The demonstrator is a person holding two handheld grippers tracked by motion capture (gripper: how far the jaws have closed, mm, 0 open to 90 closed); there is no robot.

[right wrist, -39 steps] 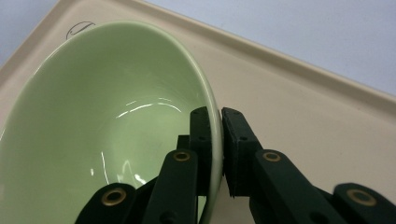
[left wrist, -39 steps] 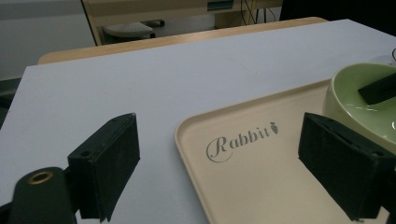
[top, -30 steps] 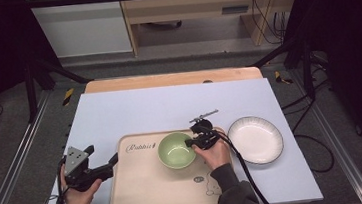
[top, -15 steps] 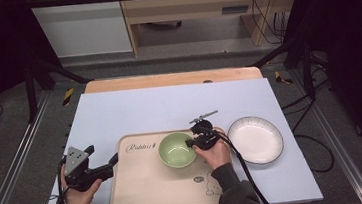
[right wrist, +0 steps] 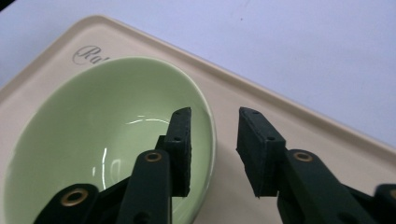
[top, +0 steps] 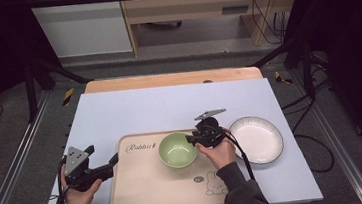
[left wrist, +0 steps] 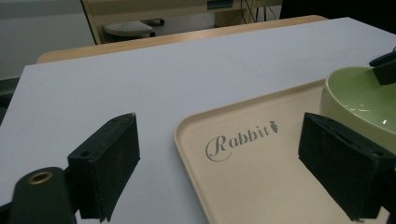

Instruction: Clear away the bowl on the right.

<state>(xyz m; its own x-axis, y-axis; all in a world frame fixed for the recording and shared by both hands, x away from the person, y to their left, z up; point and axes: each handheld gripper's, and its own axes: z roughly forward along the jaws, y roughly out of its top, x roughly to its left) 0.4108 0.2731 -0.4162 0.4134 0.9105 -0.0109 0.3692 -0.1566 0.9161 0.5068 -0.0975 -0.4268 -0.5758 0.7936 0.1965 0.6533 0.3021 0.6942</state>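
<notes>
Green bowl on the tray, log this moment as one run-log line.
right gripper: fingers just opened, straddling rim, not pressing | round green ceramic bowl: on beige tray | left gripper: open at tray's left edge

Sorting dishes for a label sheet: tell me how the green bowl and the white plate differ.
The green bowl is deep and plain; the white plate is shallow, wider, with a dark rim line. The bowl sits on the tray; the plate lies on the table beside it. Both are round, upright and empty.
</notes>
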